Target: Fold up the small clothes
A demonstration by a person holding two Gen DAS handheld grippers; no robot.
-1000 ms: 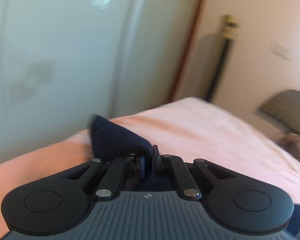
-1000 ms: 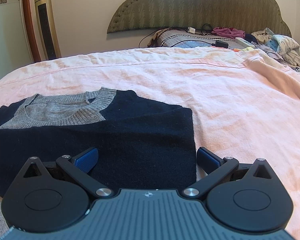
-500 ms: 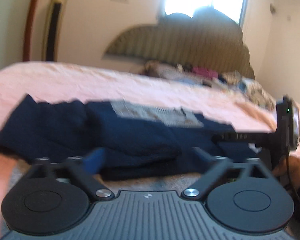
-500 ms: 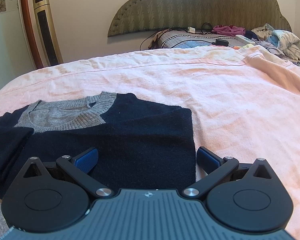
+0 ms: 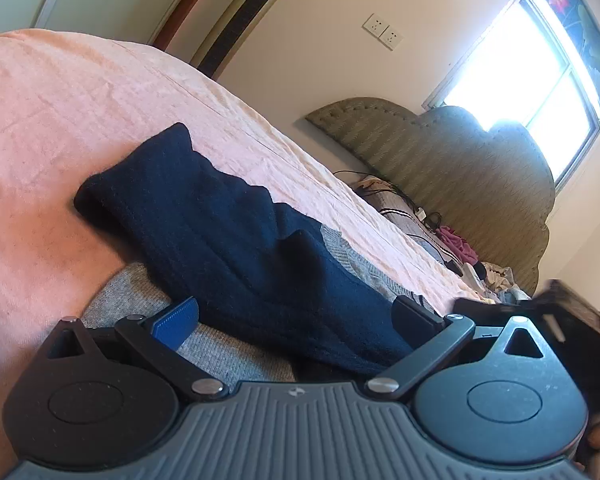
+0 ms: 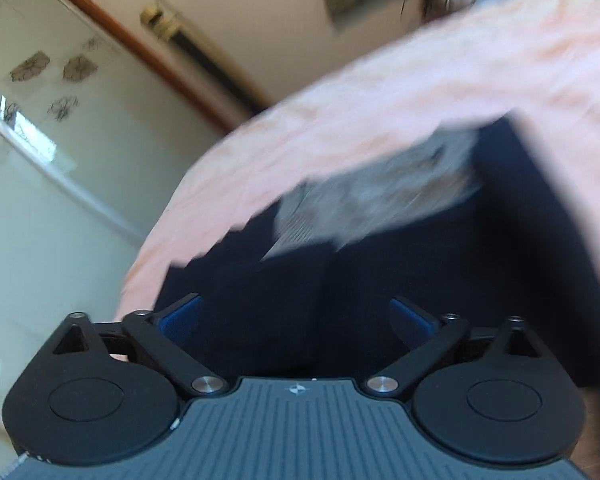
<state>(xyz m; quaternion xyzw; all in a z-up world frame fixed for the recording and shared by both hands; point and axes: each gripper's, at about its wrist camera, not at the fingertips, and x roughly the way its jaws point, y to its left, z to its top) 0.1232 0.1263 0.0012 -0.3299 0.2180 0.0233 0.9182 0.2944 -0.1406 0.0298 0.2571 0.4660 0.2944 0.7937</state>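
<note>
A small navy sweater (image 5: 236,240) with a grey collar and grey hem lies on the pink bedsheet (image 5: 60,112), one sleeve folded over its body. My left gripper (image 5: 296,316) is open and empty, low over the sweater's near edge. My right gripper (image 6: 296,316) is open and empty too, tilted, just above the navy body of the sweater (image 6: 420,264); its grey neck panel (image 6: 380,208) shows blurred beyond. The right gripper's body (image 5: 572,320) shows at the right edge of the left wrist view.
A padded olive headboard (image 5: 460,152) with a pile of clothes and cables (image 5: 460,248) stands at the bed's far end. A tall fan (image 5: 244,20) and a glass wardrobe door (image 6: 40,140) stand beside the bed. A bright window (image 5: 540,60) is behind the headboard.
The left gripper was shut on a navy sleeve a second ago, then opened, let it go onto the sweater, and tilted low. The right gripper stayed open and has just swung and tilted.
</note>
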